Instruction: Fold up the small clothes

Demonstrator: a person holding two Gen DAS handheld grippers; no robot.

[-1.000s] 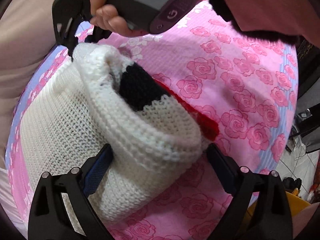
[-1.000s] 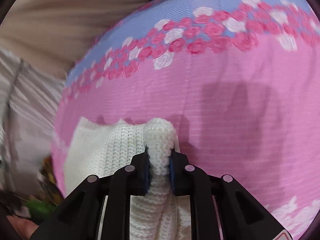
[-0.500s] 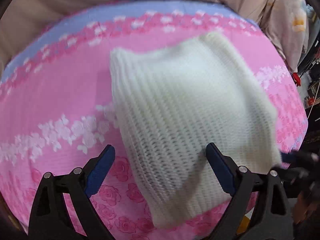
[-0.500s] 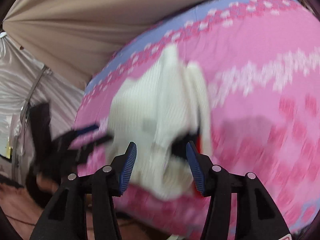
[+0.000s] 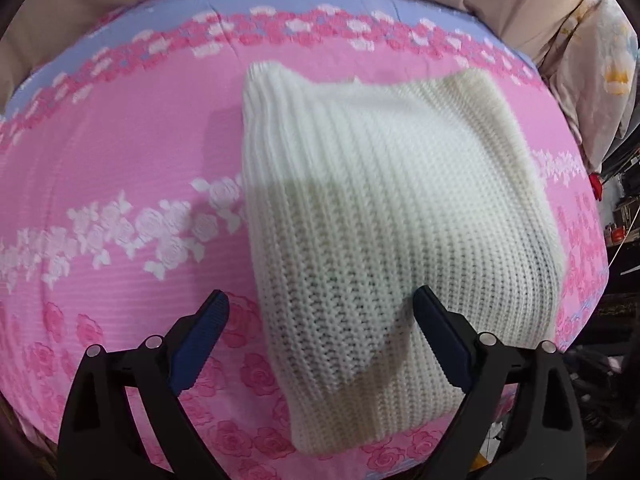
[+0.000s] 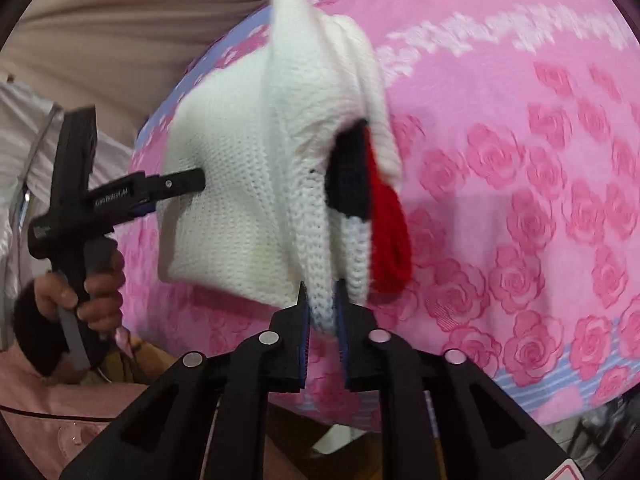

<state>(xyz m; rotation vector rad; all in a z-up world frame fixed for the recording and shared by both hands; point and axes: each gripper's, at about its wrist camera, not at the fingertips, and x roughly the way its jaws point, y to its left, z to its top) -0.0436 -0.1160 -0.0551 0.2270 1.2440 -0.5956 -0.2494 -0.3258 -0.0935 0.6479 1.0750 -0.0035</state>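
The white knitted garment [image 5: 392,216] is now held up off the pink rose-patterned bedspread [image 5: 120,168], where a second ago it was still being pinched low against the cloth by the right gripper [image 6: 322,320]. That gripper had been spread half a second ago; its jaws are now pressed together on a rolled white edge of the knit, and the folded bundle hangs directly ahead of it, with a black patch and a red patch showing on its right side. The left gripper [image 5: 320,336] is spread wide and nothing is gripped by it: the lower part of the garment lies between and beyond its blue pads [image 5: 200,344], slightly toward its right. In the right wrist view one finger of the left gripper [image 6: 176,186] is seen pressed against the flat white face, to the left of the right gripper.

From this it is judged that the folded piece has been regrasped and is being supported from one side while carried or turned. A final laying down and smoothing on the bedspread is probably still owed.
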